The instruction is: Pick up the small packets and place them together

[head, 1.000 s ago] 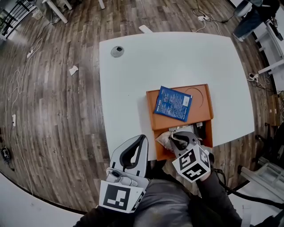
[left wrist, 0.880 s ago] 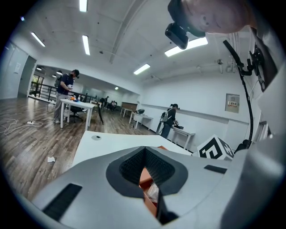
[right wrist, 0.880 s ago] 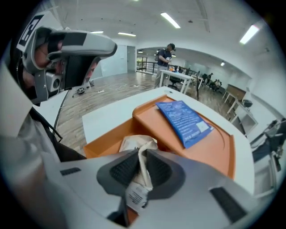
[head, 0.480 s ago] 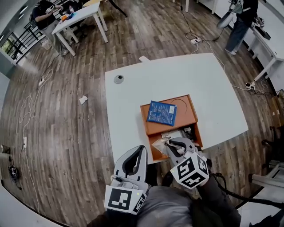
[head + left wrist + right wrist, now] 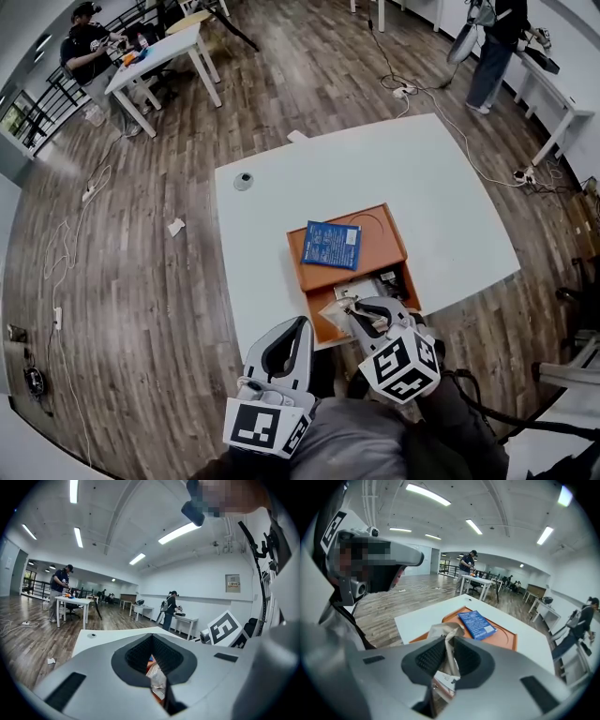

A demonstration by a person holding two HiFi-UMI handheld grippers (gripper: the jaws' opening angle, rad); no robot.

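My right gripper is shut on a crumpled, clear and beige small packet, held over the near compartment of the orange tray. In the right gripper view the packet sticks up between the pads of the right gripper. A blue packet lies flat on the tray's far half, also the blue packet. More small packets lie in the near compartment. My left gripper hangs off the table's near edge, shut and empty; its tips meet in the left gripper view.
The tray sits near the front edge of a white table with a small grey round object at its far left. Beyond are wood floor, cables, a paper scrap, other tables and a person.
Both grippers have risen a little, the right one still holding the packet above the tray. The head view has pulled back, so the table looks smaller.
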